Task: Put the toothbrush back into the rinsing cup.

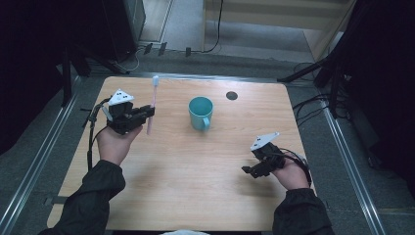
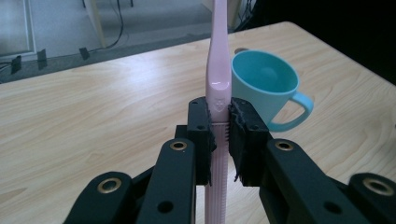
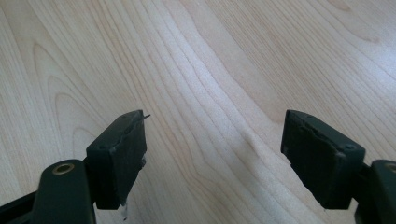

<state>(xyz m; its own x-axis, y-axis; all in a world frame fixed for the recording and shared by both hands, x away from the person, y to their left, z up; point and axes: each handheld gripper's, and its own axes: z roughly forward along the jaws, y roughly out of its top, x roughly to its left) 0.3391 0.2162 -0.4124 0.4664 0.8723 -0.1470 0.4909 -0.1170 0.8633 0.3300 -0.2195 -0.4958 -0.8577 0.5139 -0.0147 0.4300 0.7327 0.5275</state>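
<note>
The left gripper (image 1: 147, 113) is clenched on a pink toothbrush (image 1: 152, 105), and the left gripper view shows both pads pinching the ribbed handle (image 2: 216, 154) just below its glossy neck. The brush stands nearly upright and clear of the counter (image 1: 195, 166), bristle head (image 1: 155, 80) at the top, handle tail hanging below the jaws. Seen from above, it sits at about nine o'clock from the teal cup (image 1: 200, 112), near it but plainly apart.

The cup stands upright near the middle of the counter, mouth open, handle turned toward the person. In the left gripper view it (image 2: 266, 88) shows just behind the brush, off to one o'clock.

Over at about four o'clock from the cup and well apart from it, the right gripper (image 1: 250, 170) hangs low over bare wood, released, jaws spread wide with nothing between them (image 3: 215, 154).

My read: this is the carry stage, brush lifted and on its way to the cup. The next move, I'd say, calls for bringing the brush across over the rim, keeping it upright so the tail clears the lip, then lowering it inside before letting go. The cup looks light, so a nudge on its wall could tip it.
</note>
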